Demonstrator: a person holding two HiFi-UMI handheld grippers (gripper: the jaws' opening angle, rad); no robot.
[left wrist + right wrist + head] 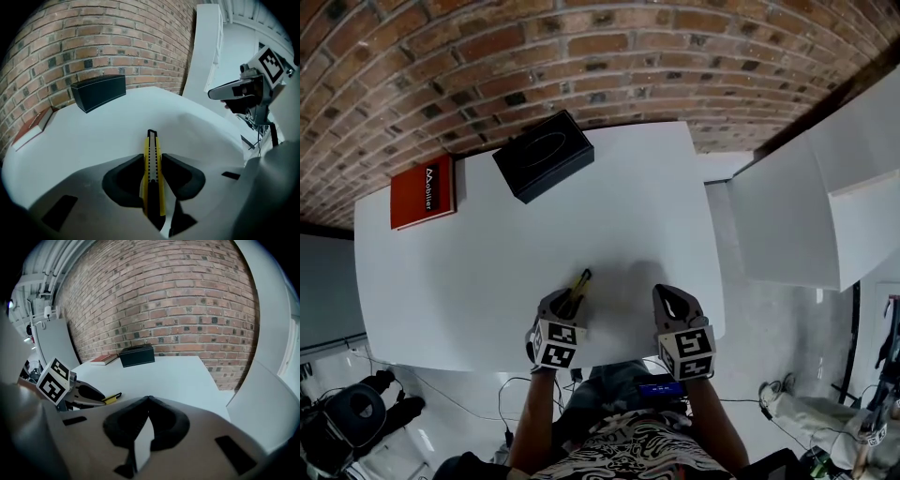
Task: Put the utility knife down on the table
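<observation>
Patterned shirt (652, 448) and two bare forearms fill the near edge, the person standing at the table's (619, 216) front rim with a claw in each hand. At the far left of the table, by the brick wall (534, 56), lies a red book (423, 192) flat on its back. Just right of it, also against the wall, sits a black box (543, 156), turned a little askew. Both are well apart from the claws.

Nearer the person, the left claw (570, 300) is over the front part of the table, its jaws clamped on the knife (581, 281). The knife is yellow with a black slider and tip; it runs straight out between the two dark pads and points away from the person, toward the wall. Its tip is low over the white surface, but I cannot tell whether it touches.

Just beside it to the right, the right claw (671, 292) is at about the same height, over the front right part of the table. Its jaws are together at the tips, with nothing between them. The two claws are near each other but not touching.

Right of the table, past a narrow gap, stands a white panel (797, 216).
</observation>
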